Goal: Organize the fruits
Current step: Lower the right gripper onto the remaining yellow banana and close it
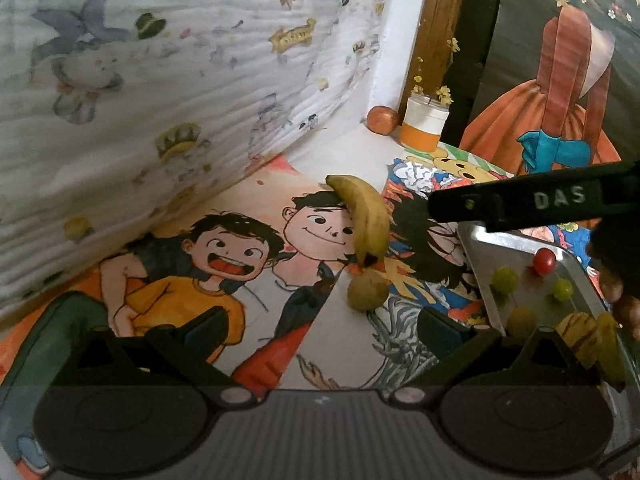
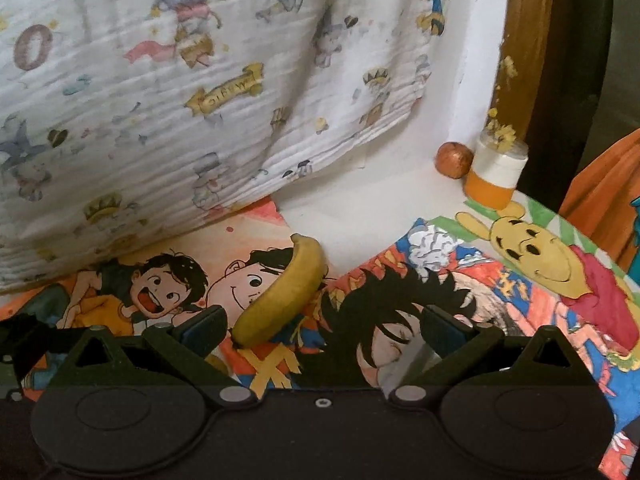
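A yellow banana (image 1: pixel 365 218) lies on the cartoon-printed surface; it also shows in the right wrist view (image 2: pixel 282 292). A round yellow-green fruit (image 1: pixel 367 290) sits just below the banana's tip. A metal tray (image 1: pixel 476 252) at the right holds green grapes (image 1: pixel 505 279), a small red fruit (image 1: pixel 544 261) and striped yellow fruit (image 1: pixel 580 332). My left gripper (image 1: pixel 320 326) is open and empty, short of the round fruit. My right gripper (image 2: pixel 322 326) is open and empty, with the banana's near end just beyond its left finger (image 2: pixel 202 328). The right gripper's body (image 1: pixel 540 200) hangs over the tray.
A printed white cloth (image 1: pixel 160 100) rises at the left and back. An orange-and-white jar with yellow flowers (image 1: pixel 424 124) and a brown round fruit (image 1: pixel 382 119) stand in the far corner. A dark painted panel (image 1: pixel 560 100) stands at the right.
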`<state>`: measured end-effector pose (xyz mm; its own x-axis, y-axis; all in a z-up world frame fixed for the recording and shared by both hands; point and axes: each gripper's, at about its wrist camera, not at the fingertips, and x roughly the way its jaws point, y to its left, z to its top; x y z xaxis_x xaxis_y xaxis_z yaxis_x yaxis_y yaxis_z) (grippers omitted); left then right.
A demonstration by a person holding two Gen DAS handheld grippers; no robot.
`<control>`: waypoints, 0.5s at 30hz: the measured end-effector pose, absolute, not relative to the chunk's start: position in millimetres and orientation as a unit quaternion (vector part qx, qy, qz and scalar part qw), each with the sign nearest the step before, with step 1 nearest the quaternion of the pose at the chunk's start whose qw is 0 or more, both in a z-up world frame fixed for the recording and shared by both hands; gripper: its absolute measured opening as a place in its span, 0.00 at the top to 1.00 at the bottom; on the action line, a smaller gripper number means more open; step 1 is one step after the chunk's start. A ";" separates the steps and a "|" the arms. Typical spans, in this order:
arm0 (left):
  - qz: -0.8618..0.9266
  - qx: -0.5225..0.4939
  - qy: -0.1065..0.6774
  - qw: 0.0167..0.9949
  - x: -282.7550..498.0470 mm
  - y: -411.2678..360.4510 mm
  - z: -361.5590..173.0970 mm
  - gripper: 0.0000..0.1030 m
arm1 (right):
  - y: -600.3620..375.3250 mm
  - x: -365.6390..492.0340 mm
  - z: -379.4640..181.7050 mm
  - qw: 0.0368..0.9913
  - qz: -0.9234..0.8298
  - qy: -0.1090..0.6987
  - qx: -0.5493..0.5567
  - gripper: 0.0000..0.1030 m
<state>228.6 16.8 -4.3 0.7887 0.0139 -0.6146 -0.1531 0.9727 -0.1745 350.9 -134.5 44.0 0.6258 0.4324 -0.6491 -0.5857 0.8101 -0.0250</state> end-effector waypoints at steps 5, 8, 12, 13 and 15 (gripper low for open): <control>0.044 -0.114 0.320 0.940 237.3 17.7 -6.5 0.00 | -125.3 358.8 36.7 0.890 0.292 0.330 -0.119 0.01; 0.042 -0.112 0.317 0.941 241.7 15.4 -7.8 0.00 | -118.7 364.2 34.1 0.889 0.295 0.329 -0.123 0.01; 0.029 -0.119 0.315 0.941 245.7 14.4 -12.4 0.00 | -111.7 371.9 32.1 0.889 0.294 0.327 -0.132 0.01; 0.025 -0.122 0.315 0.941 246.4 14.5 -13.2 0.00 | -110.6 373.7 31.2 0.889 0.293 0.327 -0.133 0.01; 0.017 -0.125 0.313 0.941 247.5 14.2 -14.9 0.00 | -107.8 377.6 28.9 0.888 0.293 0.329 -0.134 0.01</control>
